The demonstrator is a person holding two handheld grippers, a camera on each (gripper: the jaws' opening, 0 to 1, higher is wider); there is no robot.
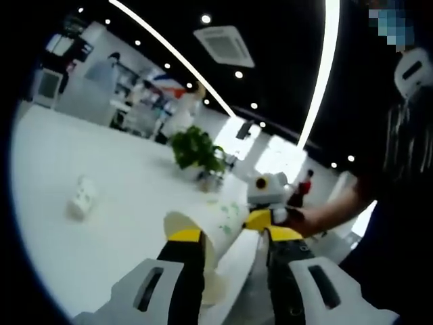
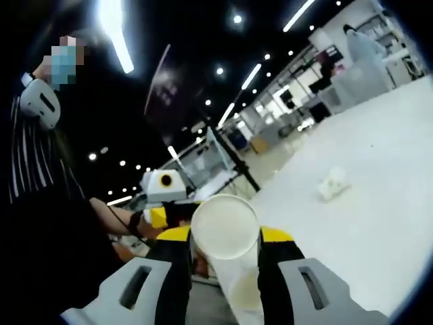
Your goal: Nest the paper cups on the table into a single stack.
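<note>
Cups: left gripper (image 1: pixel 230 237) clamping a pale paper cup (image 1: pixel 203 233), green-printed | right gripper (image 2: pixel 224 237) gripping a smooth round-rimmed cup (image 2: pixel 224 227) | glossy white table (image 1: pixel 101 169) below.

An open-plan office: strip ceiling lights (image 1: pixel 323 74), white table (image 1: pixel 101 169), potted plant (image 1: pixel 196 152).

The right gripper (image 2: pixel 223 254) is gripping a white paper cup (image 2: pixel 224 233) between its two yellow-tipped jaws, the cup's round bottom facing the camera. At ten o'clock from it, the left gripper (image 2: pixel 166 203) is reaching in, close behind the cup, with a person's hand (image 2: pixel 128 223) holding it. The white table (image 2: pixel 379 203) is spreading out toward three o'clock. A small white object (image 2: pixel 333 183) is lying on it at two o'clock, well apart from the cup.
</note>
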